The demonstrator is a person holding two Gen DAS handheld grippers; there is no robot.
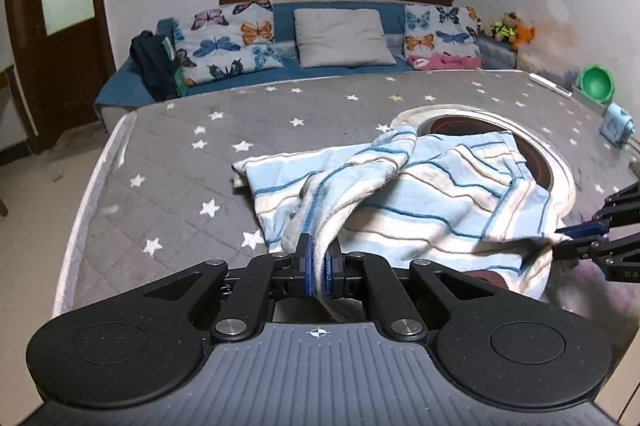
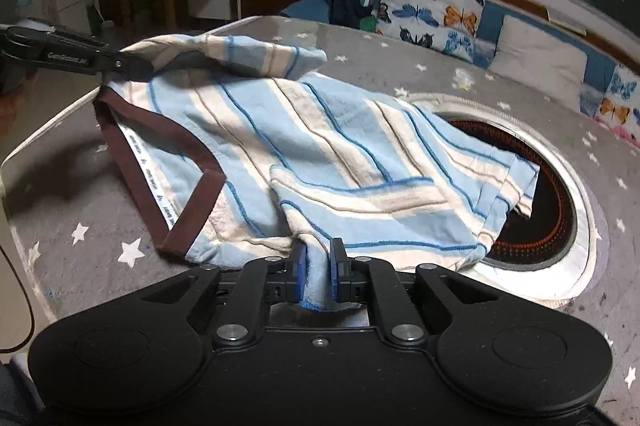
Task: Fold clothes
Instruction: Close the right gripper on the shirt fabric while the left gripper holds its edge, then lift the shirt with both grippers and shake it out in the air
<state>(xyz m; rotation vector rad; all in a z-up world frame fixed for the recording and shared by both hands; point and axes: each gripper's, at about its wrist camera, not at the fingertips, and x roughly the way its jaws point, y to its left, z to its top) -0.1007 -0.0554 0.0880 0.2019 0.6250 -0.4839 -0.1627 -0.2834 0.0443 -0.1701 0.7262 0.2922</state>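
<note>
A light blue and cream striped garment (image 1: pixel 420 194) with a brown waistband (image 2: pixel 152 130) lies crumpled on the grey star-print mattress (image 1: pixel 180 154). My left gripper (image 1: pixel 318 258) is shut on a fold of its edge, cloth pinched between the blue pads. My right gripper (image 2: pixel 318 258) is shut on another bunched edge of the striped garment (image 2: pixel 320 154). In the left wrist view the right gripper (image 1: pixel 576 232) grips the cloth at the right edge. In the right wrist view the left gripper (image 2: pixel 132 66) holds the far left corner by the waistband.
A round white mat with a dark brown centre (image 2: pixel 552 186) lies partly under the garment. Butterfly pillows (image 1: pixel 228 38) and a grey cushion (image 1: pixel 340 36) line the sofa behind. A green bowl (image 1: pixel 596 84) and a blue cloth (image 1: pixel 616 124) sit at the mattress's right edge.
</note>
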